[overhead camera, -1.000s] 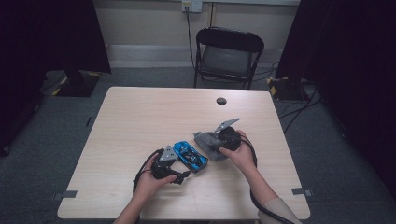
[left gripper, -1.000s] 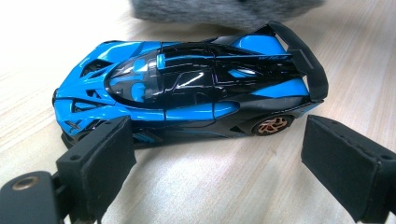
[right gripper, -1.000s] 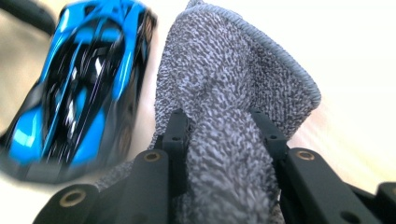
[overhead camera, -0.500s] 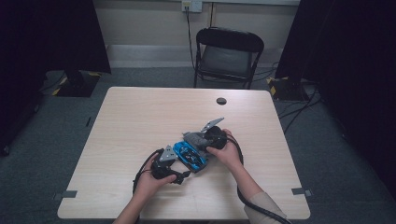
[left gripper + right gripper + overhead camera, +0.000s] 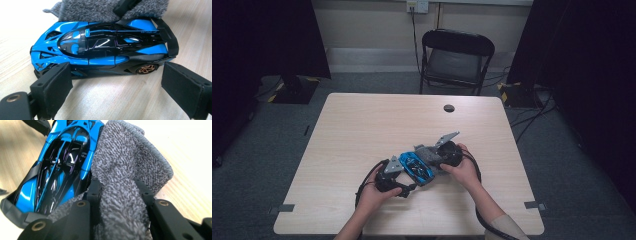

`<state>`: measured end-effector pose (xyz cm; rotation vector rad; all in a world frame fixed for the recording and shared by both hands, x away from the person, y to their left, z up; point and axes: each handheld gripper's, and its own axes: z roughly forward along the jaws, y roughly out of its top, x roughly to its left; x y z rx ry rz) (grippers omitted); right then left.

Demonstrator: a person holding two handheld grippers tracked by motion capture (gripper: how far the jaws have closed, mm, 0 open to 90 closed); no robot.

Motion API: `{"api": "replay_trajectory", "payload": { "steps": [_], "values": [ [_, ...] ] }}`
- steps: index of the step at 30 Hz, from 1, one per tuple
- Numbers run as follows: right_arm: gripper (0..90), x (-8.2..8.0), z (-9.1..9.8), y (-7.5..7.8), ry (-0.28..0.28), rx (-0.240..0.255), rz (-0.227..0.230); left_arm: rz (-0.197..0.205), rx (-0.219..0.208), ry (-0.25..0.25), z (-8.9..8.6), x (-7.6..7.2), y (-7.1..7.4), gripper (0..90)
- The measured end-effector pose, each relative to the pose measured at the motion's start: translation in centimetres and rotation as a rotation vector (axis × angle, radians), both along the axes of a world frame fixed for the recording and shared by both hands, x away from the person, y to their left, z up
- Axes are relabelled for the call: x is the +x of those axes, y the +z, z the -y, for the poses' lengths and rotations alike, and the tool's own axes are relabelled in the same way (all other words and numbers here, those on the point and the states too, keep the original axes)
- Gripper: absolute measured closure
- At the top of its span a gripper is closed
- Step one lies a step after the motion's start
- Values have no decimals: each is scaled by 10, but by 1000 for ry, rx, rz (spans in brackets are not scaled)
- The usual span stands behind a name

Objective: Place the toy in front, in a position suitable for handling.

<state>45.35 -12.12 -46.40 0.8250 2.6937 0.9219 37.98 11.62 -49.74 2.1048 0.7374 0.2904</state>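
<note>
Nearest the person, the left hand-held gripper [image 5: 404, 176] rests low on the pale wooden tabletop [image 5: 362, 130], its two black padded jaws standing wide apart on the near side of a glossy blue-and-black toy sports car [image 5: 100, 53]. In the left gripper view neither pad touches the car: one stands just short of its nose, the other just short of its rear wheel, and both are cut off by the lower edge.

The car lies on its wheels on the tabletop, between the two grippers. Its far flank is hidden behind a grey knitted cloth [image 5: 125, 177] that presses against it.

Beyond the car, the right hand-held gripper [image 5: 120, 192] is clamped on a bunched fold of that cloth; the fabric bulges between the jaws and hides their pads. In the high view the cloth shows as a small grey patch just beyond the car.

Well beyond the car, a small dark round spot [image 5: 449, 108] sits near the tabletop's far edge; what it is cannot be made out. Past that edge stands a black folding chair [image 5: 457, 57].
</note>
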Motion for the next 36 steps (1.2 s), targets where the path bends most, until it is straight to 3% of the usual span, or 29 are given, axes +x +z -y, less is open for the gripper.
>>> {"api": "replay_trajectory", "payload": {
  "steps": [36],
  "values": [
    [646,-24,31,0,-24,-17,-15,0,15,-2,-1,-1,0,112]
  ]
}}
